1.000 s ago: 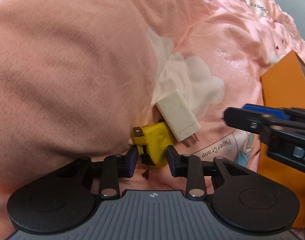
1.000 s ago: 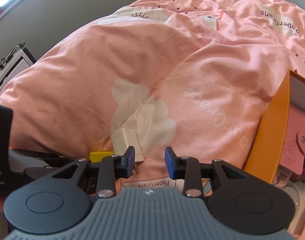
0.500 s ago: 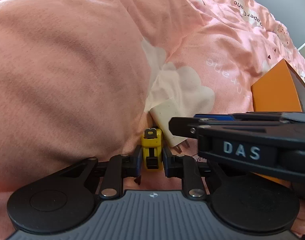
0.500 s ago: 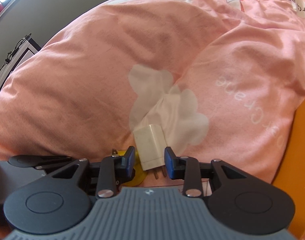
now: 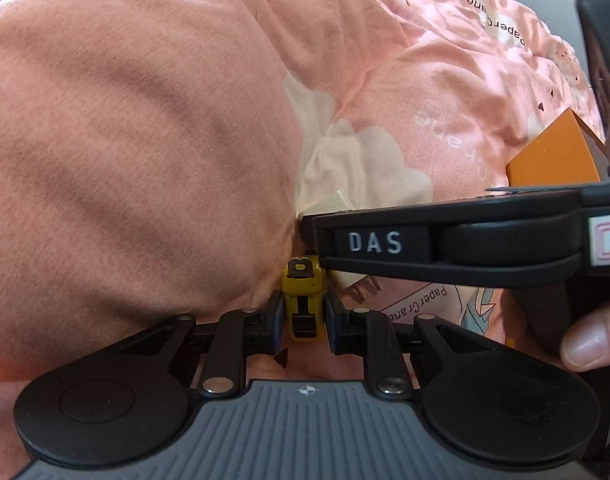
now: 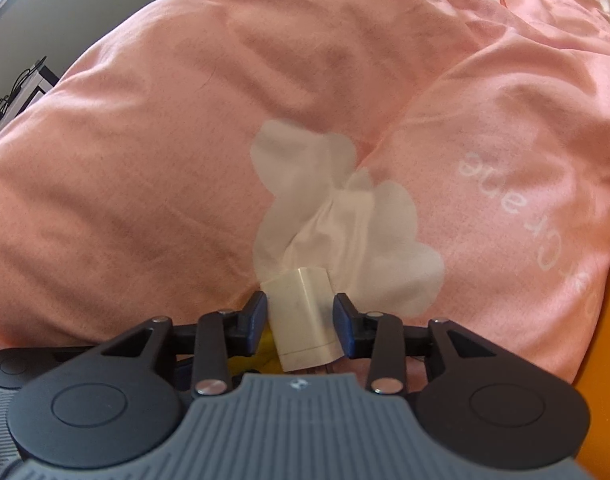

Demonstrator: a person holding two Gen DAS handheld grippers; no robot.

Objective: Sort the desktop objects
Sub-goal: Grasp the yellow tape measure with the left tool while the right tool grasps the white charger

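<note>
A: Closest in the left wrist view, what is the left tool [image 5: 304, 317] doing?

B: Its blue pads are pinching a small yellow tape measure [image 5: 303, 303] from both sides, low in the middle of the frame, on the pink quilt [image 5: 145, 140].

A: And the right tool [image 6: 300, 317]?

B: Its jaws stand spread and have just been opening. The white charger [image 6: 303, 314] lies between them at bottom centre of the right wrist view; the left pad looks just at its edge and a gap shows by the right pad, so nothing is clamped.

A: Where are the two items relative to each other?

B: Just beside one another. In the left wrist view the right tool's black arm crosses from the right edge, covering most of the charger, whose metal prongs poke out just right of the tape measure. A person's fingertip [image 5: 591, 342] shows at lower right.

A: Farther back?

B: A white cloud print [image 6: 337, 216] on the quilt above the charger, then an orange box [image 5: 553, 156] at the right edge.
</note>
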